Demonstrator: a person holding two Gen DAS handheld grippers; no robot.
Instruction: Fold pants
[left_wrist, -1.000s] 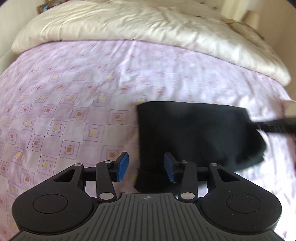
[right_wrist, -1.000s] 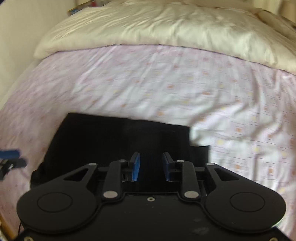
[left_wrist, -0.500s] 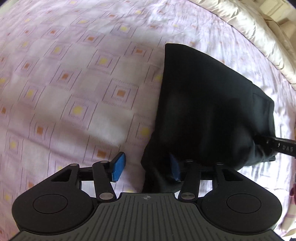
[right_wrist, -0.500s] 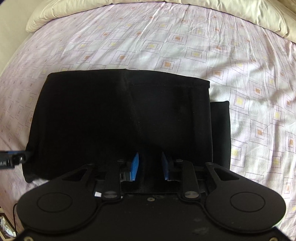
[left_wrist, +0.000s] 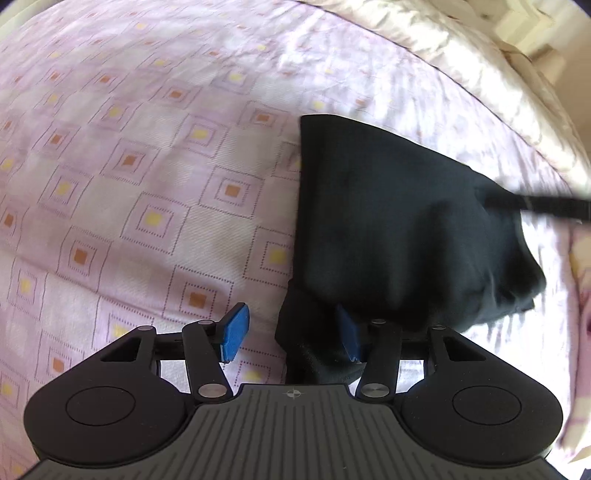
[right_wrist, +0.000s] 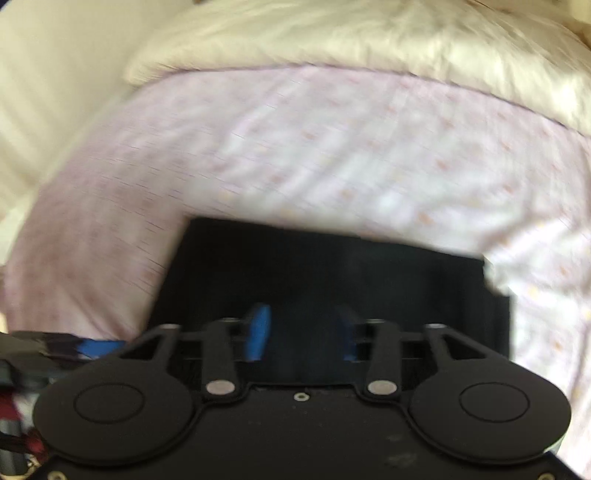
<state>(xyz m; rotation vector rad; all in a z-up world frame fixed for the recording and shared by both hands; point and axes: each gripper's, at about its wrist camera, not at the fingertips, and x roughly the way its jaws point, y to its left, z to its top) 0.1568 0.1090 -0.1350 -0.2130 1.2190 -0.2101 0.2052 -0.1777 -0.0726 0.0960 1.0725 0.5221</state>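
The black pants (left_wrist: 399, 221) lie folded in a compact rectangle on the pink patterned bedsheet (left_wrist: 147, 166). My left gripper (left_wrist: 290, 338) is open at their near left corner, with a bunched bit of black cloth between its blue pads (left_wrist: 234, 332), which are not closed on it. In the blurred right wrist view the pants (right_wrist: 332, 273) lie just ahead of my right gripper (right_wrist: 303, 338), which is open over their near edge. The right gripper's finger (left_wrist: 539, 205) shows at the pants' far right edge in the left wrist view.
A cream duvet (right_wrist: 369, 40) is heaped along the far side of the bed and also shows in the left wrist view (left_wrist: 461, 48). A pale wall (right_wrist: 44, 92) borders the bed on the left. My left gripper (right_wrist: 55, 347) shows at the lower left edge.
My right gripper has opened wider and lifted back, so its view now tilts up toward the duvet. My left gripper has stayed open at the pants' near left corner, its view slightly shifted.
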